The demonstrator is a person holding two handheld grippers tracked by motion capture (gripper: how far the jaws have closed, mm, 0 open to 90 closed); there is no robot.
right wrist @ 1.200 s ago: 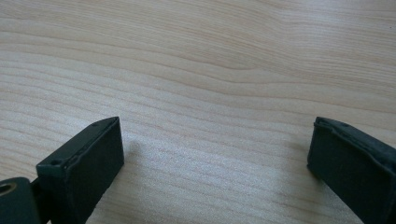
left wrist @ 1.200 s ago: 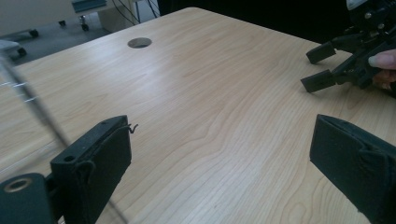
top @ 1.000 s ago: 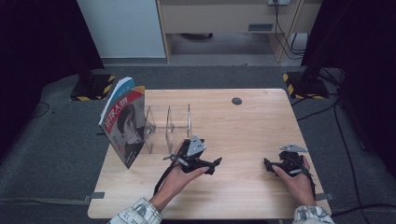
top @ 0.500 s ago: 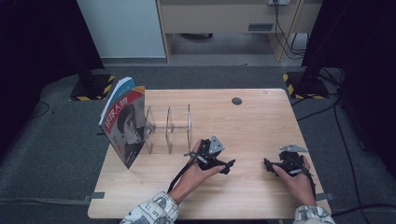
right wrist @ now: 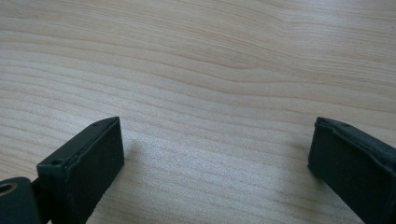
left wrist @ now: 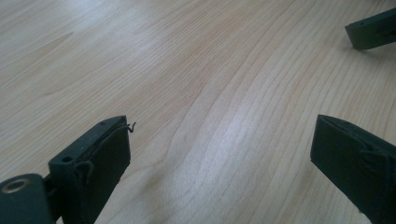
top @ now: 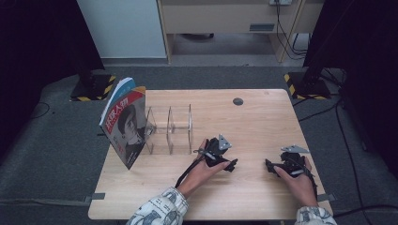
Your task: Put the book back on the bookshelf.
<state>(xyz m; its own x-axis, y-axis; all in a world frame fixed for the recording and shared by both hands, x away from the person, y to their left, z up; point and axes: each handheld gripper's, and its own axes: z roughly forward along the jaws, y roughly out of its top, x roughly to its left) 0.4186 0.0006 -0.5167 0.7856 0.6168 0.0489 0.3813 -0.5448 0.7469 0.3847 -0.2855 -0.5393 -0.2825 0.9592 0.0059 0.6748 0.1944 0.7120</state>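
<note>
A book with a red and black cover (top: 125, 124) leans at the left end of a clear divider rack (top: 170, 127) on the wooden table (top: 244, 122). My left gripper (top: 230, 165) rests low over the front middle of the table, open, with bare wood between its jaws (left wrist: 219, 135). My right gripper (top: 270, 166) lies near the front right, also open over bare wood (right wrist: 215, 140). A jaw tip of the right gripper (left wrist: 371, 30) shows at the top right of the left gripper view.
A small dark round hole cover (top: 238, 101) sits near the table's far edge. Black stands with yellow-striped bases (top: 307, 84) flank the table on the grey floor. A cabinet (top: 225, 23) stands behind.
My left gripper has moved right, away from the rack, toward the front middle of the table. The right gripper has stayed put.
</note>
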